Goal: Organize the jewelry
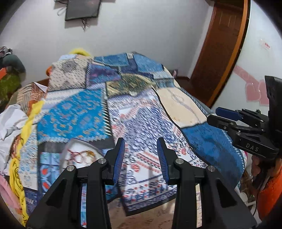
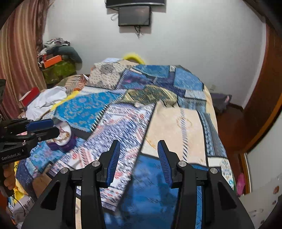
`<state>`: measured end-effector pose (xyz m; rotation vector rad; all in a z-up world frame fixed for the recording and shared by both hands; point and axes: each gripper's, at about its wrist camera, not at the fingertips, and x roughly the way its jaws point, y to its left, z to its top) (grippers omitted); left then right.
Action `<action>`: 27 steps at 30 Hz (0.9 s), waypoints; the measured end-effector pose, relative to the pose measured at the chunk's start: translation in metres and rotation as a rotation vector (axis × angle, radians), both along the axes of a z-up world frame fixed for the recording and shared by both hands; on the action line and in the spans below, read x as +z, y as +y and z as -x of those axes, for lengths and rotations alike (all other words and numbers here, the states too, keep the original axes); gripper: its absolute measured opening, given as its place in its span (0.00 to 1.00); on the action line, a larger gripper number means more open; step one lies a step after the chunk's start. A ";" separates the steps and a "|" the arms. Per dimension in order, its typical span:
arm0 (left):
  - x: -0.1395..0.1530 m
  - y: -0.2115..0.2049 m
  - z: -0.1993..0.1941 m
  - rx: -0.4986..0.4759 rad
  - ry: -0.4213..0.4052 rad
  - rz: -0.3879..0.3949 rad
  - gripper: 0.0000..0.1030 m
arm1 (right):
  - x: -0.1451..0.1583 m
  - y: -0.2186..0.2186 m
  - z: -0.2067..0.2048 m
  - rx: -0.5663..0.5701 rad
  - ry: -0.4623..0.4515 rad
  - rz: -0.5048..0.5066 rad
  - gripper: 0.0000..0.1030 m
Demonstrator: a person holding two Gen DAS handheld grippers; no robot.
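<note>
- Left wrist view: left gripper (image 1: pixel 141 153) hangs over a bed spread with a patchwork cover (image 1: pixel 144 126) of blue, cream and patterned panels; its blue-padded jaws stand apart with only the cover showing between them, nothing grasped.
- Left wrist view: a round white plate (image 1: pixel 77 151) lies on the cover just left of the gripper's left finger, partly hidden behind it, holding the jewelry (image 1: pixel 79 155), a blurred tangle of red and gold pieces.
- Left wrist view: right gripper (image 1: pixel 227 114) enters from the right edge, well apart from the plate.
- Right wrist view: right gripper (image 2: pixel 139 155) hangs over the cream and blue panels, jaws released and empty.
- Right wrist view: left gripper (image 2: pixel 47 126) shows at the left edge, directly in front of the plate (image 2: pixel 64 134).
- Background: a dark screen (image 2: pixel 134 15) is mounted on the white wall.
</note>
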<state>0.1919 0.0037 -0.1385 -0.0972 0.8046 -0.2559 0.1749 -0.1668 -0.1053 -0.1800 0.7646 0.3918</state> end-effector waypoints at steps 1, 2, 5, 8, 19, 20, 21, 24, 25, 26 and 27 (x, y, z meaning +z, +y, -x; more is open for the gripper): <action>-0.004 -0.004 -0.001 -0.009 0.012 -0.001 0.35 | -0.003 -0.003 -0.001 -0.002 0.011 -0.002 0.39; -0.010 -0.011 -0.003 -0.020 0.025 -0.005 0.35 | -0.008 -0.007 -0.001 -0.004 0.024 -0.003 0.39; -0.022 -0.023 -0.007 -0.044 0.060 -0.012 0.35 | -0.022 -0.014 -0.003 0.001 0.077 -0.017 0.39; -0.033 -0.032 -0.011 -0.066 0.093 -0.015 0.35 | -0.034 -0.016 -0.001 0.011 0.111 -0.014 0.39; -0.061 -0.055 -0.020 -0.130 0.148 -0.029 0.35 | -0.053 -0.015 0.002 0.066 0.185 -0.059 0.39; -0.061 -0.056 -0.022 -0.136 0.146 -0.031 0.35 | -0.054 -0.014 0.002 0.073 0.187 -0.059 0.39; -0.062 -0.057 -0.022 -0.139 0.143 -0.032 0.35 | -0.055 -0.012 0.002 0.082 0.189 -0.059 0.39; -0.063 -0.056 -0.026 -0.142 0.141 -0.026 0.35 | -0.059 -0.008 0.003 0.110 0.201 -0.064 0.39; -0.064 -0.057 -0.026 -0.143 0.136 -0.028 0.35 | -0.061 -0.005 0.002 0.117 0.206 -0.062 0.39; -0.064 -0.058 -0.027 -0.143 0.132 -0.032 0.35 | -0.062 -0.003 0.002 0.125 0.207 -0.057 0.39; -0.065 -0.059 -0.027 -0.145 0.128 -0.040 0.34 | -0.063 -0.002 0.002 0.127 0.202 -0.051 0.39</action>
